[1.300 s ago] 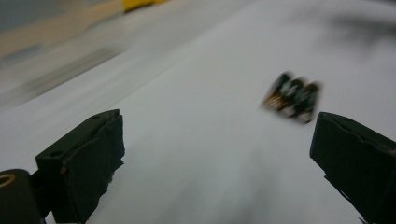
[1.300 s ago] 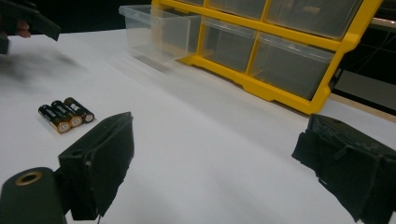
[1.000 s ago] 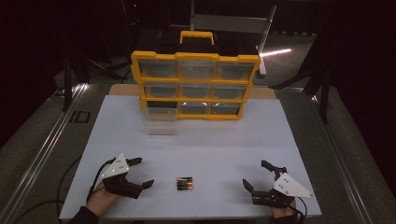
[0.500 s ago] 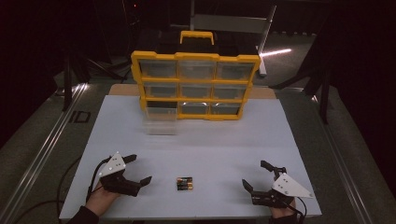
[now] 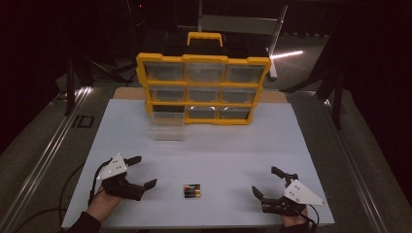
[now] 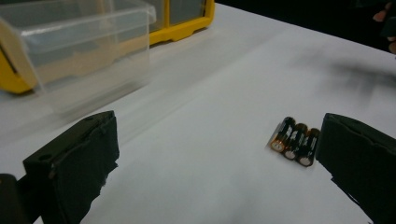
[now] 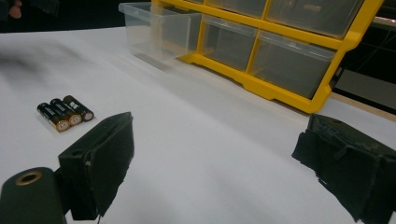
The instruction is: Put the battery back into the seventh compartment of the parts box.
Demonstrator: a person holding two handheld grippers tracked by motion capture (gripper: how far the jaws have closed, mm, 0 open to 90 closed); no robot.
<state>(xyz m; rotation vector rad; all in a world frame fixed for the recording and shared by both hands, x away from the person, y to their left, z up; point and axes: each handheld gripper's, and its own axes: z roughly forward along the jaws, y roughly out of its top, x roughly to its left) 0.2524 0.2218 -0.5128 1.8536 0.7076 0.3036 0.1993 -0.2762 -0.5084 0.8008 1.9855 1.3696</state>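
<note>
Three batteries (image 5: 192,191) lie side by side, touching one another, on the white surface (image 5: 218,145) near its front edge, between the two grippers. The left gripper (image 5: 138,171) sits just to the left of them with its jaws spread wide and nothing held; in the left gripper view the batteries (image 6: 296,140) lie close against the inner face of the right-hand jaw. The right gripper (image 5: 266,183) rests farther off on the right side, jaws likewise apart and empty.

A clear drawer (image 5: 166,124) stands pulled out at the lower left of the yellow cabinet (image 5: 204,90), well apart from the batteries.

The step in hand appears to be picking up the batteries with the left gripper, probably for the drawer. Recommended procedure:

1. Centre the jaws so the batteries sit midway between them, not against one jaw
2. Align the jaws across the row so that closing presses the cells together rather than rolling them apart
3. Lower until the jaw tips reach the surface, then close slowly
4. Lift level; round cells slip readily
</note>
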